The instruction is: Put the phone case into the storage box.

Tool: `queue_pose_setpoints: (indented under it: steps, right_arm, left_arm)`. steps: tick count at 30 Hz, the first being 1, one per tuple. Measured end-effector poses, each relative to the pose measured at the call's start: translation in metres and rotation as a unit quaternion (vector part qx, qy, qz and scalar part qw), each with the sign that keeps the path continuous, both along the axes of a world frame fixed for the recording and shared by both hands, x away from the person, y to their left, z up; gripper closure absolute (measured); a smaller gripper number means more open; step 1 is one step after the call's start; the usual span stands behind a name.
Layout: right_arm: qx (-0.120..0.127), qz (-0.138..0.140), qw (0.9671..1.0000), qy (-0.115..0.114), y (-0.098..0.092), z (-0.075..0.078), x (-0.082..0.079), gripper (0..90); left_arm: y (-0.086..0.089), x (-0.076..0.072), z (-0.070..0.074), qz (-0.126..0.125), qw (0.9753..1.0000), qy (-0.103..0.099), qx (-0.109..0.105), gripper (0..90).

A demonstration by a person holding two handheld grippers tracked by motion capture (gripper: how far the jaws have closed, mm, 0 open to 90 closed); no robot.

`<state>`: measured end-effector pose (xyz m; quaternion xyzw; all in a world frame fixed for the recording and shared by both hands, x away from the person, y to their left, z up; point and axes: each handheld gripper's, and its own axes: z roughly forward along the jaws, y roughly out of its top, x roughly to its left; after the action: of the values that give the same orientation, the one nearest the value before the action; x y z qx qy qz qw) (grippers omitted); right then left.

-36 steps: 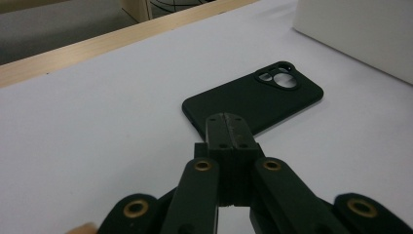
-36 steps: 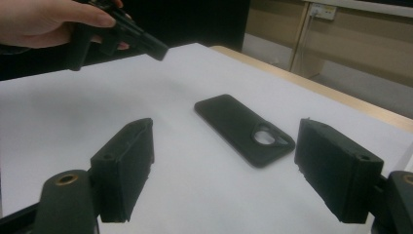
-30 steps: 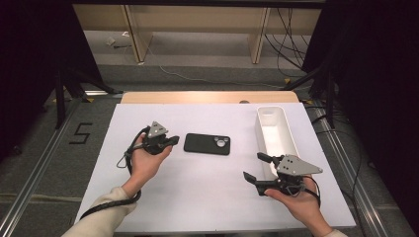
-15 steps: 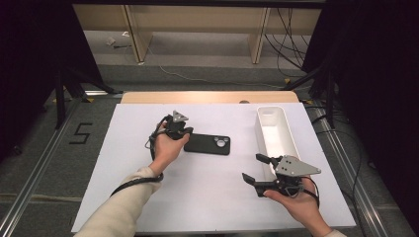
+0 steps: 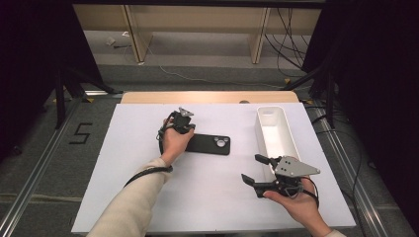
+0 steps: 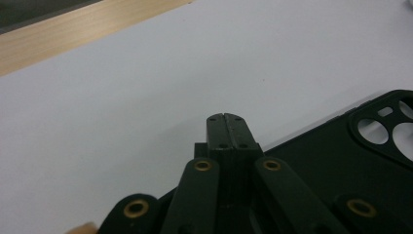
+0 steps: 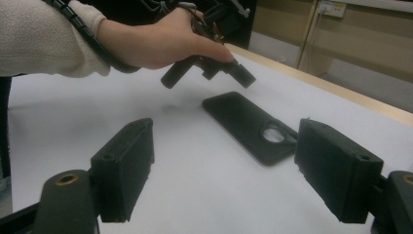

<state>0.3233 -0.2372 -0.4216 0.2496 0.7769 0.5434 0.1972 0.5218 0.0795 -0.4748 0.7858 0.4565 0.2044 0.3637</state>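
A black phone case (image 5: pixel 210 144) lies flat mid-table, camera cutout toward the right. My left gripper (image 5: pixel 187 127) hovers over the case's left end with its jaws pressed together and nothing between them. In the left gripper view the shut tips (image 6: pixel 226 120) sit just above the table beside the phone case (image 6: pixel 350 161). My right gripper (image 5: pixel 254 169) is held near the front right with its jaws wide apart and empty. In the right gripper view its gripper (image 7: pixel 229 170) faces the phone case (image 7: pixel 248 124), with the left gripper (image 7: pixel 234 68) tilted down above the case's far end.
A long white tray (image 5: pixel 291 143) stands at the right of the white table surface (image 5: pixel 133 163), just beyond my right gripper. A wooden strip (image 5: pixel 207 97) runs along the table's far edge. Dark curtains and floor rails flank the table.
My left gripper has travelled right and away from the person, from the table's left part to the phone case's left end. The right gripper has stayed put.
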Motion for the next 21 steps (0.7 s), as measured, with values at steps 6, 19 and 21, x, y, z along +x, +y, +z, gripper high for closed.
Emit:
queue_pose_setpoints:
  steps: [6, 19, 21]
  right_arm:
    - [0.0, 0.001, 1.0, -0.001, 0.0, 0.0, 0.0, 23.4]
    - [-0.001, 0.004, 1.0, 0.002, 0.0, -0.001, 0.0, 23.6]
    - [-0.001, 0.004, 1.0, 0.002, 0.0, -0.001, 0.0, 23.6]
  left_arm:
    - [-0.002, 0.004, -0.006, 0.002, 0.9999, 0.007, 0.01, 89.9]
    - [-0.004, 0.007, -0.013, 0.004, 0.9996, 0.017, 0.024, 89.9]
    - [-0.004, 0.006, -0.013, 0.002, 0.9995, 0.018, 0.027, 90.0]
